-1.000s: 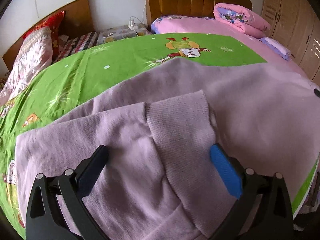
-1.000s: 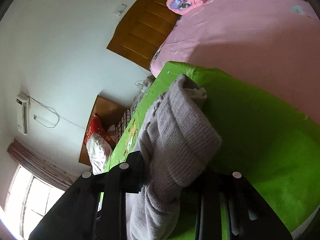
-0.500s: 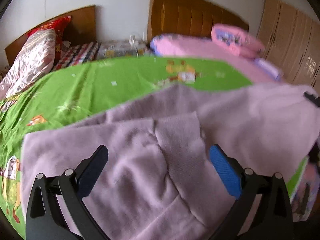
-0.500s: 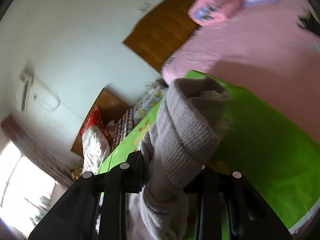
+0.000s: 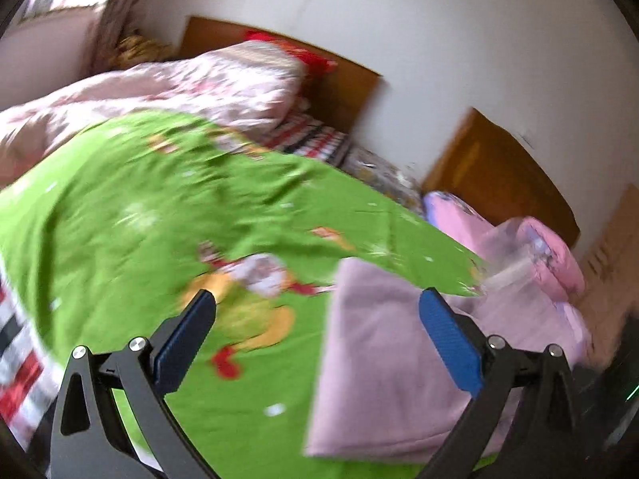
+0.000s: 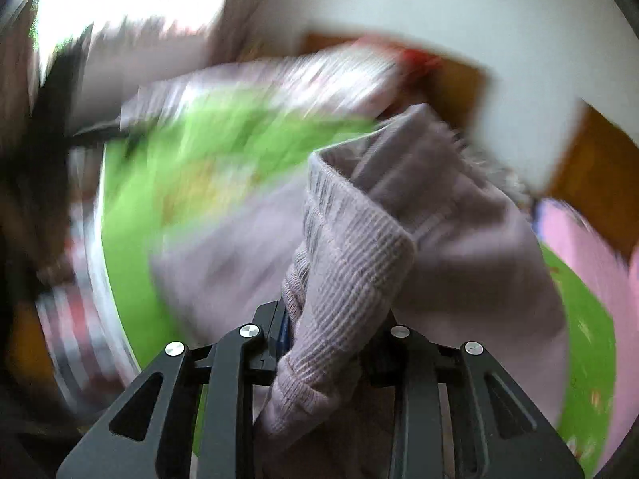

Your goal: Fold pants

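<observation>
The lilac knit pants (image 5: pixel 399 367) lie on the green cartoon bedsheet (image 5: pixel 159 215), at the lower right of the left wrist view. My left gripper (image 5: pixel 315 343) is open and empty, above the sheet, its right blue pad (image 5: pixel 447 343) over the pants' left edge. My right gripper (image 6: pixel 327 335) is shut on the pants' ribbed waistband (image 6: pixel 351 255) and holds it bunched and lifted above the bed. The rest of the pants (image 6: pixel 239 255) trails below, blurred.
A pink floral quilt (image 5: pixel 199 80) and red pillow (image 5: pixel 311 56) lie by the wooden headboard (image 5: pixel 339 92). A second bed with pink bedding (image 5: pixel 547 255) and its headboard (image 5: pixel 499 175) stands at the right. Both views are motion-blurred.
My left gripper has swung left off the pants and now looks across the green sheet. My right gripper, still holding the waistband, has turned left over the bed.
</observation>
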Motion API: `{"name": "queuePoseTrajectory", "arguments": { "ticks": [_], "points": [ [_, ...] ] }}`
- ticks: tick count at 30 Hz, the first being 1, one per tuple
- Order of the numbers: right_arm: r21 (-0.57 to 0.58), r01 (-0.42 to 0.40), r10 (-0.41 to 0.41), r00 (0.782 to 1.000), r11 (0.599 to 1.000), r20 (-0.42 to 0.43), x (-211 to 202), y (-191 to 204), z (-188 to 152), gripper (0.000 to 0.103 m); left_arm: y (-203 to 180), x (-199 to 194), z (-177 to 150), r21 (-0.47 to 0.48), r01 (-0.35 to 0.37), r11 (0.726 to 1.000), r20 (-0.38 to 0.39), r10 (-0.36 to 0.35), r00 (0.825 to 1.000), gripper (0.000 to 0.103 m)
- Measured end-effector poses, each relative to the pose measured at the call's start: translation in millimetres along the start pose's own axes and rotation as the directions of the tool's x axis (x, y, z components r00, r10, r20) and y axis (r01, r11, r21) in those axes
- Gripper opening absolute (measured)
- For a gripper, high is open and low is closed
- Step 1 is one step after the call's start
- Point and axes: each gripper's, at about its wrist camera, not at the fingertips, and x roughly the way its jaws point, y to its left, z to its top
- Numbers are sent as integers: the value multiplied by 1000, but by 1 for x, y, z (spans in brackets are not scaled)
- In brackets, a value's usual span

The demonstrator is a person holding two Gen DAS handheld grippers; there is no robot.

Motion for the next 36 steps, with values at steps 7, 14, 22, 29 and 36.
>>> {"name": "queuePoseTrajectory", "arguments": {
  "ticks": [7, 14, 22, 29, 36],
  "points": [
    [-45, 37, -35, 998, 998, 49, 4, 9, -21, 31, -1, 10, -13, -72, 258, 964, -143, -266, 953, 101],
    [-167, -227, 253, 955, 959, 157, -45, 36, -14, 76, -69, 78, -18, -113, 461, 880, -346, -470, 812, 101],
    [52, -247, 233, 953, 968, 192, -86, -63, -29, 56, -71, 88, -35, -170, 491, 854, -422, -514, 747, 101],
    [-106, -243, 249, 968, 964, 43, -52, -26, -11, 39, -73, 79, -49, -254, 547, 797, -388, -602, 698, 101],
    [-119, -199, 192, 979, 973, -66, -10, -7, -24, 34, -69, 88, -61, -274, 559, 782, -407, -622, 669, 101]
  ]
}}
